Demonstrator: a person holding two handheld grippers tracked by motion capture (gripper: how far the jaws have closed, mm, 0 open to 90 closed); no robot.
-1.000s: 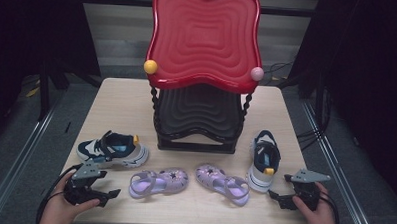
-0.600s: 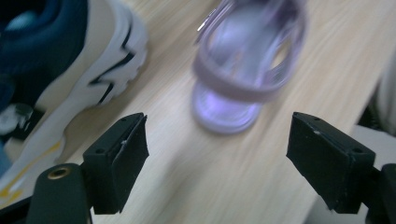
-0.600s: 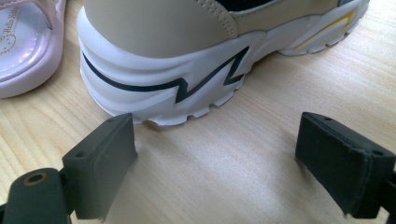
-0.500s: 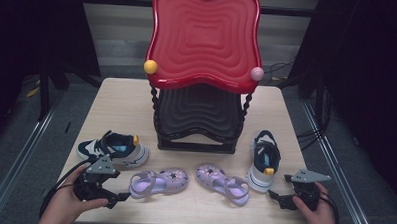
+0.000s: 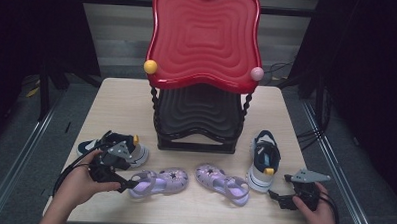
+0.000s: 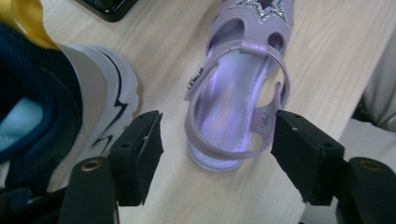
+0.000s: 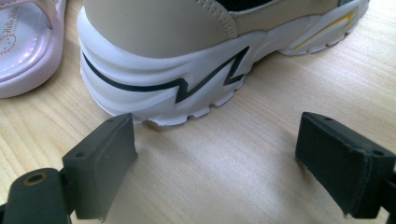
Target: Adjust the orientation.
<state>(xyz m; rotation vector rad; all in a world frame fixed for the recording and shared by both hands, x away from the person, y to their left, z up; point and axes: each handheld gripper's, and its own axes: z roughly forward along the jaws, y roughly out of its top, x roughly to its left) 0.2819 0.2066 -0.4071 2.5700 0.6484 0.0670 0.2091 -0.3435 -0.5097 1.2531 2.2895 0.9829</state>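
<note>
Two lilac sandals lie at the table's front: the left sandal (image 5: 159, 181) (image 6: 238, 93) and the right sandal (image 5: 221, 183) (image 7: 23, 42). A white and navy sneaker (image 5: 137, 152) (image 6: 93, 102) sits at the left, its mate (image 5: 264, 159) (image 7: 187, 70) at the right. My left gripper (image 5: 126, 177) (image 6: 217, 135) is open, its jaws either side of the left sandal's heel, apart from it. My right gripper (image 5: 281, 187) (image 7: 215, 140) stands open just behind the right sneaker's heel, holding nothing.
A two-tier shoe rack stands mid-table, with a red wavy top shelf (image 5: 204, 37) over a black lower shelf (image 5: 199, 112). Bare wooden table (image 5: 121, 109) lies to the rack's left and right. Cables trail off both front corners.
My left gripper has moved right, from the table's front left corner up to the left sandal's heel. The right gripper and all the shoes have stayed put.
</note>
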